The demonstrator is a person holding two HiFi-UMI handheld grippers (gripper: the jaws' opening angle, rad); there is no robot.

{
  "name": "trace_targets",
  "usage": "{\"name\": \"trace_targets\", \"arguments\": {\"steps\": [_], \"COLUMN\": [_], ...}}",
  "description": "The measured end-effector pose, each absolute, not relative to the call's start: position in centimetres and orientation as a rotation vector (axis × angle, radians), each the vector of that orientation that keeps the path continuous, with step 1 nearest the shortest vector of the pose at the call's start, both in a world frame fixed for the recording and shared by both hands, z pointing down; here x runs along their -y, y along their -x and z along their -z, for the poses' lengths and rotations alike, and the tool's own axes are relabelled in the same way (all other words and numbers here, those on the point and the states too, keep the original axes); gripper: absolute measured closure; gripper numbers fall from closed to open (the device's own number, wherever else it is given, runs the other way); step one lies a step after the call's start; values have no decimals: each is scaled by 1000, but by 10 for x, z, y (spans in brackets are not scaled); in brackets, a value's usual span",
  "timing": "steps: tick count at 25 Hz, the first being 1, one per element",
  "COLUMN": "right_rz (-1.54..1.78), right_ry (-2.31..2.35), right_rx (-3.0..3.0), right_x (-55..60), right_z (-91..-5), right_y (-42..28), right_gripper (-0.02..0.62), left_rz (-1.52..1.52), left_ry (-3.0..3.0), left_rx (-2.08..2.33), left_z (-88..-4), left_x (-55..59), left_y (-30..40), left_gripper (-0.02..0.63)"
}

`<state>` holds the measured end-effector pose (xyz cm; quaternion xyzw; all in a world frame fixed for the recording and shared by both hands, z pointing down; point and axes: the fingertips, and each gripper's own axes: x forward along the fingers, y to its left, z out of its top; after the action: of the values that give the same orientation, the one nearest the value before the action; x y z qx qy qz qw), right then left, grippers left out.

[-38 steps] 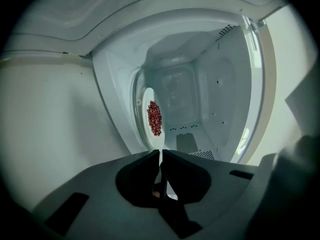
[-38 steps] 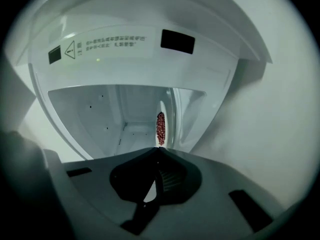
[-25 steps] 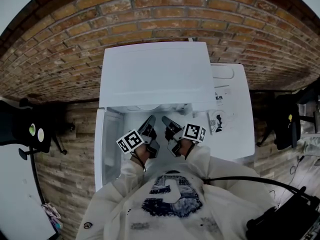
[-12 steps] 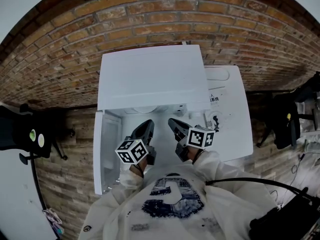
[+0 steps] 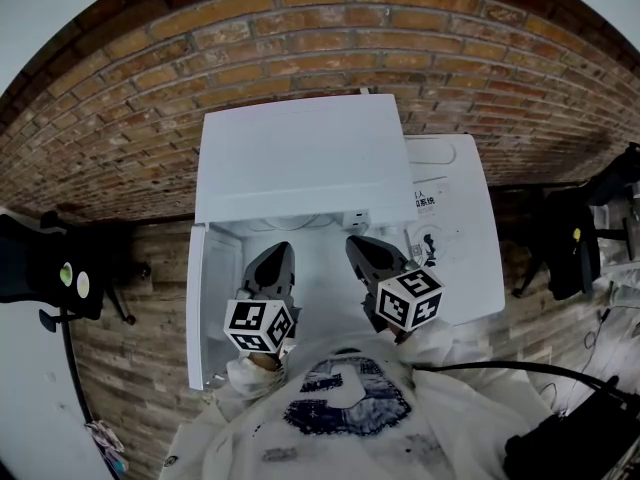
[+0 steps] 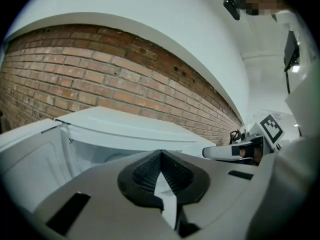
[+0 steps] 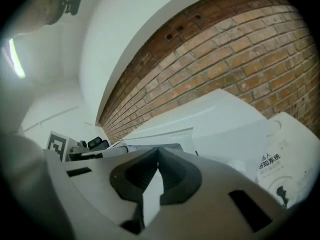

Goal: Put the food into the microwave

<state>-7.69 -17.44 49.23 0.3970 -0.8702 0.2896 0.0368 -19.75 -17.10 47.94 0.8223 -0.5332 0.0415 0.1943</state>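
The food shows in no view, so whether it already sits inside the microwave [image 5: 300, 158], hidden behind the claws, cannot be told. Nearest the camera is the person's pale sweater [image 5: 345, 408] at 6 o'clock in the head view. Just above it the left claw [image 5: 273, 260] sits at about 7 o'clock and the right claw [image 5: 362, 250] at about 5 o'clock, both pointing toward the oven's mouth. In the left gripper view the left claw [image 6: 160, 156] has its jaws pressed together with nothing between them, and the right gripper view shows the right claw [image 7: 157, 160] likewise closed and empty. Beyond them the white cavity [image 5: 322, 258] stands open, its door [image 5: 205, 308] swung out to 9 o'clock; the strip of interior that shows between the claws is bare. A second white appliance [image 5: 462, 218] sits touching or just beside the microwave at 3 o'clock, and the brick wall [image 5: 320, 38] rises behind at 12 o'clock. Judging by this, opening the door is done. If the food is inside, only closing the door is left; if not, it must first be fetched.
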Motion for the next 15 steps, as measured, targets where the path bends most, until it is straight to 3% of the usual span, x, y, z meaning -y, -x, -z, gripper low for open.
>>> {"name": "trace_targets", "arguments": {"steps": [8, 15], "right_rz": [-640, -704], "right_ry": [-1260, -1286], "right_rx": [2681, 2691], "right_x": [165, 166], "right_z": [-466, -466], "right_y": [75, 74], "right_gripper": [580, 580], "left_rz": [-202, -207], "left_ry": [-2383, -2384], "left_rx": [1583, 1576], "left_z": [-458, -461], "left_x": [164, 163], "left_y": [195, 194], "left_gripper": [598, 598]}}
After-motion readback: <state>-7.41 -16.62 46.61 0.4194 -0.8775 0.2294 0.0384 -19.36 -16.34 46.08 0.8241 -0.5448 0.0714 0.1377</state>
